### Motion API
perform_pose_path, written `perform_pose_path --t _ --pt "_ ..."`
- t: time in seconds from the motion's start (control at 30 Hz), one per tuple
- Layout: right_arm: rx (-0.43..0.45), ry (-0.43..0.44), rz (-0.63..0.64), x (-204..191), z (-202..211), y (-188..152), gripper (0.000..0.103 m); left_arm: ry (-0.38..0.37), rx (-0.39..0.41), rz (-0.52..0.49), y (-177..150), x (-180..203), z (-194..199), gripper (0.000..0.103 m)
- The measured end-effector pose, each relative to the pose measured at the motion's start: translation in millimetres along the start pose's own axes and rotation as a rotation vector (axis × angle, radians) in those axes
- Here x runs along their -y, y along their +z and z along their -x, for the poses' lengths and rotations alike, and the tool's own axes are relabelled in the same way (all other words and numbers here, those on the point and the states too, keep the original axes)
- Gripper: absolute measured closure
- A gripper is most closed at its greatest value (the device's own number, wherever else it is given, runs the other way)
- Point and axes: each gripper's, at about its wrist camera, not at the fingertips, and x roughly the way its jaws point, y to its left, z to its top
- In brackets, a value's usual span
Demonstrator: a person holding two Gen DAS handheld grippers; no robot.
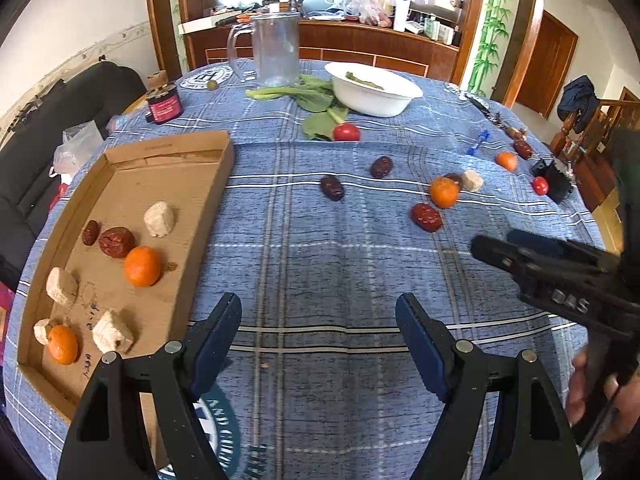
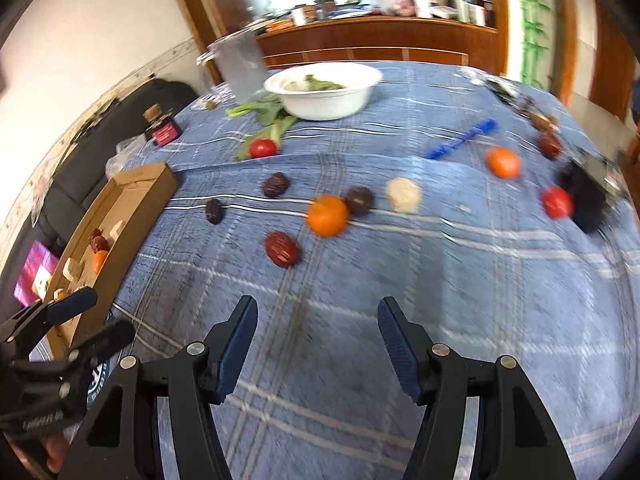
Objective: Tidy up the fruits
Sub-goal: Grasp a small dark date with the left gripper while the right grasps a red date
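Observation:
A shallow cardboard tray (image 1: 188, 148) lies at the table's left and holds two oranges (image 1: 142, 265), red dates (image 1: 116, 241) and pale cubes (image 1: 159, 219). Loose on the blue plaid cloth are an orange (image 1: 444, 192) (image 2: 327, 215), red dates (image 1: 426, 217) (image 2: 282, 249), dark dates (image 1: 332, 188) (image 2: 275, 185), a second orange (image 2: 503, 162), a pale cube (image 2: 403, 194) and tomatoes (image 1: 346, 132) (image 2: 557, 202). My left gripper (image 1: 318, 322) hovers open over bare cloth beside the tray, empty. My right gripper (image 2: 316, 320) is open and empty too, short of the red date.
A white bowl (image 1: 372, 98) with greens, leafy stalks (image 1: 304, 94) and a clear jug (image 1: 276, 50) stand at the far side. A dark jar (image 1: 163, 104) sits at the far left, a blue clip (image 2: 460, 139) and a black object (image 2: 584, 200) at the right edge.

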Motion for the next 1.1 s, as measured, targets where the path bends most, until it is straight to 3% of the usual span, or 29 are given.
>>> perform_pose_path --t 0.2,0.37,0.83,0.87,0.9,0.97,1.03,1.1 --pt "-0.021 0.039 0.058 -17 -37 16 0.037 0.032 -0.01 0.029 5 -22 -7 0.024" --pt "-0.026 0.018 0.121 -28 -55 21 0.077 0.033 -0.027 0.058 21 -28 -23 0.024" --pt "-0.002 0.057 0.052 2 -28 10 0.077 0.034 -0.075 0.094 79 5 -101 0.025" --pt "-0.005 0.059 0.046 4 -28 9 0.077 0.037 -0.082 0.094 79 6 -105 0.028" --pt "-0.006 0.061 0.041 7 -28 8 0.077 0.039 -0.092 0.096 80 6 -111 0.042" --pt "-0.007 0.06 0.036 10 -27 7 0.077 0.05 -0.061 0.08 81 7 -112 0.058" --pt "-0.005 0.064 0.024 13 -27 5 0.077 0.044 -0.043 0.057 83 8 -113 0.08" --pt "0.001 0.058 0.017 16 -26 4 0.077 0.025 -0.035 0.055 83 6 -113 0.08"
